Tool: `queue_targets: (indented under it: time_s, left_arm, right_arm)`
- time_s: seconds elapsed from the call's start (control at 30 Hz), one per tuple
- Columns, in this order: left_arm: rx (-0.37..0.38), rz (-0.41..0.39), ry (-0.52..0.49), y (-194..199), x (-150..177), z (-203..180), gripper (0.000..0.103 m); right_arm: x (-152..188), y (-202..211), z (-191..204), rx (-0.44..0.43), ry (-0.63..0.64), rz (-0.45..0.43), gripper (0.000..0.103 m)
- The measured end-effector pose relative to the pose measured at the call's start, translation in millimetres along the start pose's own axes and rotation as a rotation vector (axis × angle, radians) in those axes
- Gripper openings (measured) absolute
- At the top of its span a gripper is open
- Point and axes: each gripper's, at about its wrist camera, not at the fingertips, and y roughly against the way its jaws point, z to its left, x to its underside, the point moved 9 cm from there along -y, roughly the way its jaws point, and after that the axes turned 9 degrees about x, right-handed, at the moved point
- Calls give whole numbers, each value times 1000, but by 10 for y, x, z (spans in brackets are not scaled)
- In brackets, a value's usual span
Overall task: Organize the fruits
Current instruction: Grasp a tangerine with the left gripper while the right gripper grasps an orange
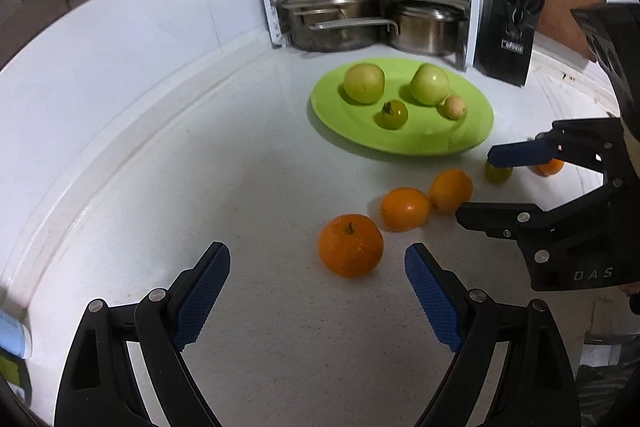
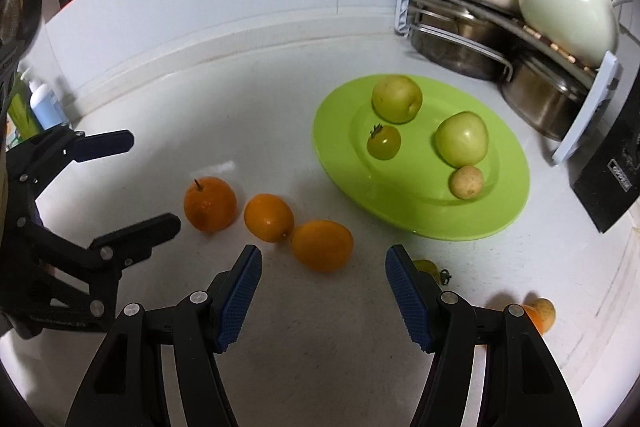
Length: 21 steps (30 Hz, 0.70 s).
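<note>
I have the white counter (image 1: 160,107) under both tools. Ahead of them, against the back wall, a pot rack (image 1: 372,15) carries steel pans below and cream cookware above; a black knife block (image 1: 508,39) stands just right of it.

The green plate (image 1: 460,143) lies ahead and right of my left gripper (image 1: 318,277) and ahead and slightly right of my right gripper (image 2: 324,277). It holds four greenish fruits: a round green apple (image 1: 364,83), a second green apple (image 1: 430,83), a green tomato (image 1: 392,115) with a dark calyx, and a small pale fruit (image 1: 455,107).

Left gripper: jaws wide apart, nothing between the pads, held above the counter. The stemmed orange (image 1: 350,245) sits on the counter just beyond its fingertips, closer to the right finger, not touched.

Right gripper: jaws parted, empty. Just beyond its fingertips lies the nearest orange (image 2: 322,245), touching a middle orange (image 2: 269,217) to its left. The stemmed orange is further left, apart from that pair.

By the right gripper's right finger, a small green fruit (image 2: 426,267) is partly hidden behind it; I cannot tell its kind. Further right, a fourth orange (image 2: 540,315) lies behind the gripper's linkage, mostly covered.

All four oranges rest on the counter, off the plate.
</note>
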Motion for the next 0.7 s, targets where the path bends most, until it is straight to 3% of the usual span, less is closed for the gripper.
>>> queue_targets:
  time_s: [0.27, 0.7]
  left_arm:
    - [21, 21, 15, -208, 9, -2, 88]
    - [46, 28, 67, -317, 8, 11, 69]
  right_arm:
    - [40, -206, -3, -26, 18, 54, 60]
    - [-1, -363, 21, -54, 43, 73, 50]
